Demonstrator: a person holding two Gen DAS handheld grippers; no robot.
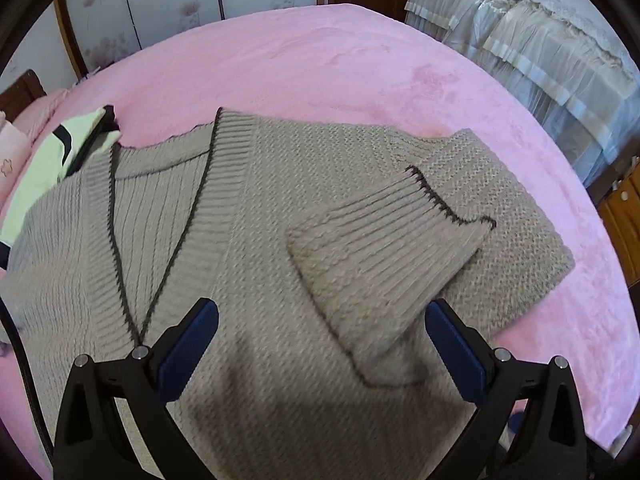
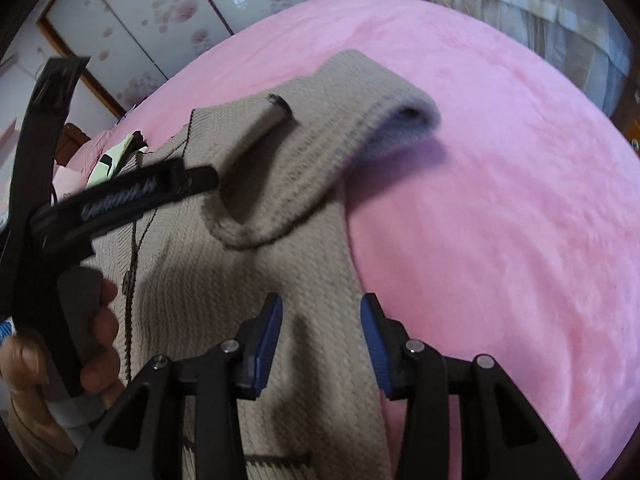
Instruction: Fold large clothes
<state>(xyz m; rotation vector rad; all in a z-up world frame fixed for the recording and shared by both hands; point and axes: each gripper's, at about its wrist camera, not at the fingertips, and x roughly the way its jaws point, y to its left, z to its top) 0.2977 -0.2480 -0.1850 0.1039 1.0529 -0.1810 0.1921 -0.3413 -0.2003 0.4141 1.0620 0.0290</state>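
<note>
A beige knit V-neck sweater [image 1: 256, 216] with dark trim lies flat on the pink bed. One sleeve [image 1: 384, 252] is folded across its body, its ribbed cuff toward the right. My left gripper [image 1: 320, 320] hangs open and empty just above the sweater's chest. In the right wrist view the sweater [image 2: 248, 264] fills the lower left, with the folded sleeve [image 2: 296, 152] ahead. My right gripper [image 2: 320, 316] is open and empty above the sweater's right edge. The left gripper [image 2: 120, 200] and the hand holding it show at the left of that view.
The pink plush blanket [image 1: 360, 64] covers the bed all round the sweater. A pale green and black garment [image 1: 52, 160] lies at the sweater's far left. A lace-covered bed [image 1: 540, 40] stands at the back right, sliding doors [image 1: 160, 0] at the back.
</note>
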